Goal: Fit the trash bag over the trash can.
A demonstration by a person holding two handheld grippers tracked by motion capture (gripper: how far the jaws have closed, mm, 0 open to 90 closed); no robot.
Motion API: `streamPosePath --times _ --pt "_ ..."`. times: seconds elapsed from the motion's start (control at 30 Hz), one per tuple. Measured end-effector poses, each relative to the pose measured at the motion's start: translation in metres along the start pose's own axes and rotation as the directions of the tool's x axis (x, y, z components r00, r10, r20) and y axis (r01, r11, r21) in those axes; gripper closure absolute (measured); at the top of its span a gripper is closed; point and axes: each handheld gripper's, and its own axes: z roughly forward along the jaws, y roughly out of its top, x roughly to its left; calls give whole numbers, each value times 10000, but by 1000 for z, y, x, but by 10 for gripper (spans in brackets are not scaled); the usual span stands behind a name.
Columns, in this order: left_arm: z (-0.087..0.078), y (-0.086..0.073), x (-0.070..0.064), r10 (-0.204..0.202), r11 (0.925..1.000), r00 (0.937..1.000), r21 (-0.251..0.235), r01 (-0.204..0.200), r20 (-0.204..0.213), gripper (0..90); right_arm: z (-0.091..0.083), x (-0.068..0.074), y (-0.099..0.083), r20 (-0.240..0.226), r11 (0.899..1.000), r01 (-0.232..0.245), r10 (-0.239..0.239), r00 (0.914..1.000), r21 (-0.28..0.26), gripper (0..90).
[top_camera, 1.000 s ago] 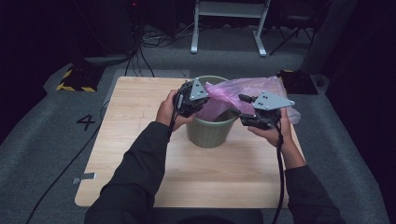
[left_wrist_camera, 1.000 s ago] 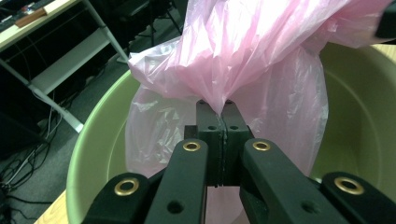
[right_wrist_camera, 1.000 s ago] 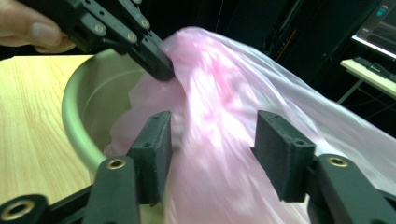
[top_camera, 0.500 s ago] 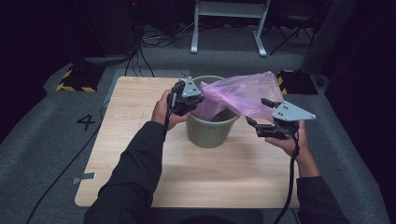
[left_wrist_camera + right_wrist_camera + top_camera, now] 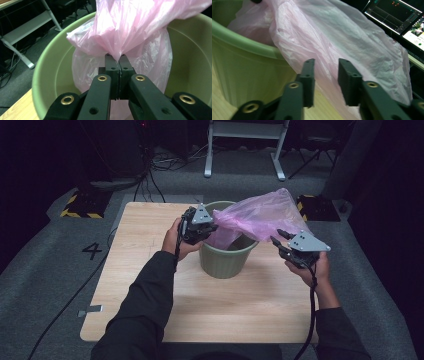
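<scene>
A green bin (image 5: pixel 227 262) stands mid-table with a pink plastic bag (image 5: pixel 260 215) partly inside it and billowing up and out over its right rim. My left gripper (image 5: pixel 214 226) is at the bin's left rim, shut on a bunched fold of the pink bag (image 5: pixel 120 37) above the bin's (image 5: pixel 50 67) mouth. My right gripper (image 5: pixel 276 239) hovers right of the bin, open, its jaws apart just short of the loose bag (image 5: pixel 342 40) that hangs over the green rim (image 5: pixel 242 42).
The wooden table (image 5: pixel 150 285) has bare surface to the left and front of the bin. Grey carpet with a "4" mark (image 5: pixel 92 251) and cables surrounds it. A white stand (image 5: pixel 245 145) is behind, and monitors (image 5: pixel 397 17) glow beyond the bag.
My right gripper let go of the bag and drew back to the right, then edged toward it again. The bag has puffed up higher over the bin. My left gripper kept its hold.
</scene>
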Motion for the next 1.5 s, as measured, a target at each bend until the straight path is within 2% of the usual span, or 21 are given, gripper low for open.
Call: streamPosePath --times 0.07,0.17,0.2,0.27,0.33,0.4,0.47,0.57,0.67,0.77,0.83,0.87,0.9,0.93,1.0,1.03,1.1,1.17,1.23,1.4,1.5 --pt "0 0 -1 14 10000 10000 1 -14 -28 884 0 -3 -1 41 9996 -147 148 9999 -256 794" --pt "-1 -1 1 -53 10000 9999 -56 52 -96 875 -1 -4 -2 -140 9981 -316 309 9994 -536 850" --pt "-2 -1 2 -125 9999 9996 -107 122 -257 854 -1 -5 -2 -232 9972 -385 371 9990 -635 866" --pt "-2 -1 2 -317 9994 9983 -118 311 -492 651 -3 -6 -3 -330 9965 -411 388 9987 -724 890" --pt "-3 -1 2 -576 9981 9983 -206 574 -120 525 -5 -6 -3 -351 9959 -459 432 9984 -778 894" --pt "-7 0 0 -783 9960 9965 -455 769 -296 332 -8 -6 -2 -372 9952 -463 432 9984 -861 898" --pt "-14 1 -1 -1054 9900 9944 -948 1044 -54 257 -9 -5 -1 -352 9952 -409 379 9987 -887 899" --pt "-20 4 -6 -912 9877 9957 -1260 927 176 223 -11 -2 2 -375 9952 -375 342 9987 -909 899" --pt "-18 11 -19 -386 9912 9988 -1256 423 318 222 -10 1 6 -442 9951 -293 252 9987 -949 899" --pt "-14 21 -34 223 9934 9996 -1126 -199 199 255 -11 5 12 -480 9945 -150 101 9988 -1033 899" --pt "-10 26 -41 575 9936 9982 -966 -586 -147 401 -12 8 16 -555 9940 -82 21 9985 -1094 898" --pt "-8 27 -42 617 9937 9981 -934 -620 -56 437 -13 9 18 -621 9932 -56 -16 9981 -1165 898" --pt "-6 28 -44 875 9935 9962 -741 -869 50 482 -14 10 19 -669 9929 -31 -49 9977 -1189 898" --pt "-4 28 -45 1036 9925 9946 -639 -1040 -96 585 -14 12 21 -739 9927 -12 -78 9972 -1205 898" --pt "-2 28 -45 1290 9907 9916 -424 -1295 -137 679 -16 14 22 -792 9920 40 -141 9968 -1261 898" --pt "-1 27 -45 1278 9909 9917 -404 -1284 -170 757 -16 15 23 -884 9915 14 -129 9960 -1298 896" --pt "0 26 -43 1308 9909 9914 -320 -1309 -69 838 -17 16 24 -935 9910 -8 -118 9956 -1336 894" --pt "-2 24 -41 1259 9915 9920 -318 -1258 14 889 -18 17 24 -1007 9903 -69 -71 9949 -1386 864" --pt "-5 22 -39 1259 9916 9920 -315 -1257 45 899 -20 17 25 -1043 9884 -216 59 9945 -1502 823" --pt "-13 14 -29 981 9945 9951 -390 -975 128 900 -29 20 25 -1178 9826 -630 427 9921 -1750 520" --pt "-16 10 -24 821 9956 9966 -459 -815 117 900 -34 21 22 -925 9810 -837 682 9934 -1750 367"
